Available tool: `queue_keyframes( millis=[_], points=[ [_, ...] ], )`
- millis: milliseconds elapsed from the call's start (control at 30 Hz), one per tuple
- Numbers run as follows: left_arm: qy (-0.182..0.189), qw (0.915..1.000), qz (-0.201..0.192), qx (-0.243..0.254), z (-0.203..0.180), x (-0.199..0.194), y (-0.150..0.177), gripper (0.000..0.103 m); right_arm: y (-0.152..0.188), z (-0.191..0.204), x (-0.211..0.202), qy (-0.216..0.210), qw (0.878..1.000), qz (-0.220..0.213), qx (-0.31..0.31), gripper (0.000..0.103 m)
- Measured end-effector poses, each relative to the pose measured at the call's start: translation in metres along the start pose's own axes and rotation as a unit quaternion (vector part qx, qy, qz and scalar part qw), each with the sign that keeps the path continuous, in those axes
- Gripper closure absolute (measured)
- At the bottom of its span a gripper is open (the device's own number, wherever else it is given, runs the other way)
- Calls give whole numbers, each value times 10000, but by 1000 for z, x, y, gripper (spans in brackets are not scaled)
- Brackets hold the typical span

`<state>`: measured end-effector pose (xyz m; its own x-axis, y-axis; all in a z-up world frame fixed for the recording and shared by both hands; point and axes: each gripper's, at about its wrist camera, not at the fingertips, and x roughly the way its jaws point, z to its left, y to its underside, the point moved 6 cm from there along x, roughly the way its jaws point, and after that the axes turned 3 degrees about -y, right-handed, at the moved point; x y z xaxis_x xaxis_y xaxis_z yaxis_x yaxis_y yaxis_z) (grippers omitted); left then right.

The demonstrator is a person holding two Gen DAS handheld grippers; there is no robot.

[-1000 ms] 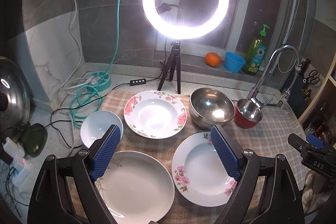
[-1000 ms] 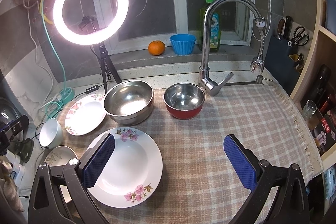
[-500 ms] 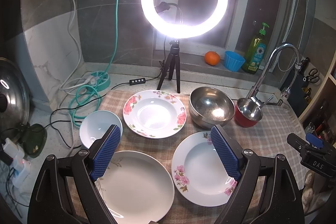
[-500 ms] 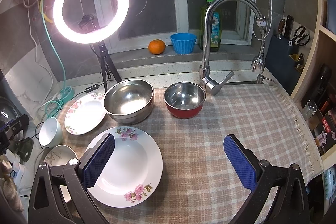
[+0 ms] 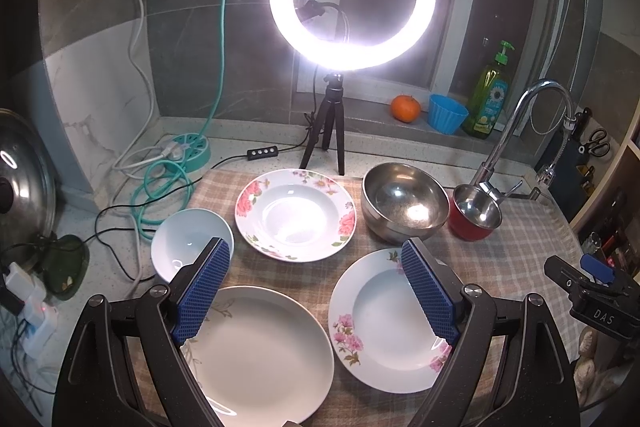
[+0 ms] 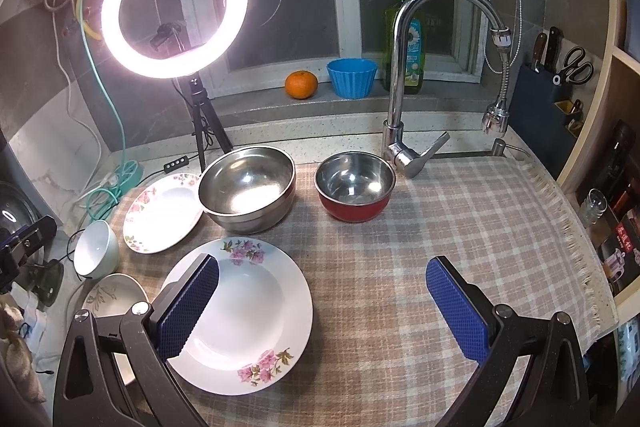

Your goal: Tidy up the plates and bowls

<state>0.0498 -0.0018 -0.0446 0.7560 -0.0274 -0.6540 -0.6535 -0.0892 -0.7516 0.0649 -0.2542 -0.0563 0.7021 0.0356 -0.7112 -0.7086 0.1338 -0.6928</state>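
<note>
On a checked cloth [image 6: 460, 227] lie a plain white plate [image 5: 264, 351], a pink-flowered deep plate [image 5: 380, 319] beside it, and a red-flowered deep plate [image 5: 296, 215] behind. A small white bowl [image 5: 184, 239] sits at the left, a large steel bowl [image 5: 404, 203] and a red-sided steel bowl [image 5: 476, 217] at the back right. My left gripper [image 5: 316, 287] is open and empty, above the two near plates. My right gripper [image 6: 324, 303] is open and empty, its left finger over the pink-flowered plate [image 6: 248, 315]. The steel bowl [image 6: 248, 187] and red bowl [image 6: 354, 189] stand beyond it.
A lit ring light on a tripod [image 5: 328, 131] stands behind the plates. A tap [image 6: 404, 147] rises behind the red bowl. Cables and a teal power strip [image 5: 188, 151] lie at the left. An orange, a blue cup [image 6: 352, 77] and a soap bottle sit on the sill.
Both views have shifted very slightly; the grippers stay open and nothing on the cloth has moved.
</note>
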Motion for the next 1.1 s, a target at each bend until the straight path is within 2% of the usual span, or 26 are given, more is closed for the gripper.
queue_keyframes(
  millis=[400,733,900,1100],
  points=[
    [-90,9999,81,-75,12,2,6,15,4,14,8,-162,9997,118,-156,0],
    [-337,9987,168,-342,38,1,14,15,11,29,12,-457,9983,222,-271,0],
    [-454,9976,270,-437,50,2,20,15,15,36,18,-596,9973,301,-316,1],
    [-376,9969,489,-489,61,8,33,16,25,34,29,-762,9955,527,-172,5]
  ],
)
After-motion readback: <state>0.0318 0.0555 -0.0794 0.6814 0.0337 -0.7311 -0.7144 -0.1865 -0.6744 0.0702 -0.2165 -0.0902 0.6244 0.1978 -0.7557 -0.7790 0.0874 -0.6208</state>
